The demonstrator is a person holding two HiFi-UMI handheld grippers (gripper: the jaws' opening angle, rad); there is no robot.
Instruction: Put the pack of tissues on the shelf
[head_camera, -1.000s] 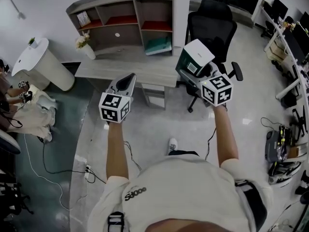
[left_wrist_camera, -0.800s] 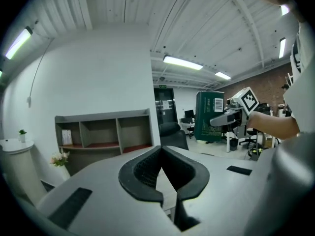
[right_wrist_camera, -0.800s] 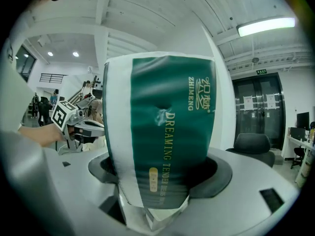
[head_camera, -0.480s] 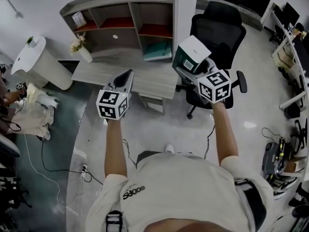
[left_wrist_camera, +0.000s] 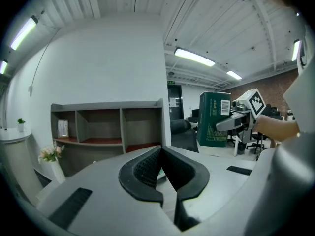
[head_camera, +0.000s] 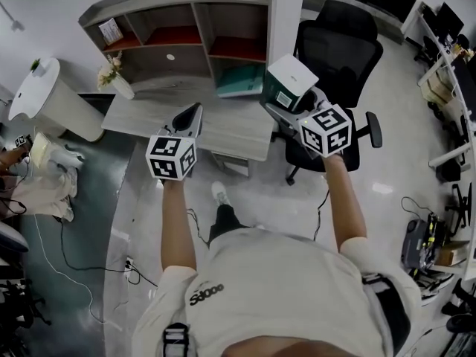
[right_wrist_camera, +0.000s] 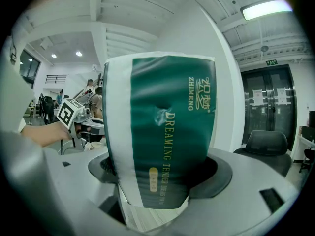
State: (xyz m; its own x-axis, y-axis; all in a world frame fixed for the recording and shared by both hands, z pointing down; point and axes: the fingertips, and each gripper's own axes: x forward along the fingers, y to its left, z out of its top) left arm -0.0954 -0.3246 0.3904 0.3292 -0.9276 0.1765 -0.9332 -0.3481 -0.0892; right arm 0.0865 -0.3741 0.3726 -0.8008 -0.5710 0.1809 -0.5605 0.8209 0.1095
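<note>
A green and white pack of tissues [head_camera: 288, 82] [right_wrist_camera: 160, 132] is clamped in my right gripper [head_camera: 294, 103], held in the air just right of the grey shelf unit [head_camera: 190, 21] and in front of the black chair. In the left gripper view the same pack [left_wrist_camera: 214, 119] shows at the right. My left gripper [head_camera: 191, 114] hangs over the grey desk [head_camera: 223, 129] with its jaws shut and nothing between them [left_wrist_camera: 165, 173]. The shelf [left_wrist_camera: 106, 124] has open compartments with red boards.
A black office chair [head_camera: 338, 43] stands right of the shelf. A vase of flowers [head_camera: 115, 76] stands on the desk's left end, a white bin [head_camera: 44, 99] beyond it. A teal object [head_camera: 242, 80] lies in the lower right compartment. Cables lie on the floor at left.
The person has stepped closer to the desk. Both grippers have moved forward toward the shelf, the right one carrying the pack.
</note>
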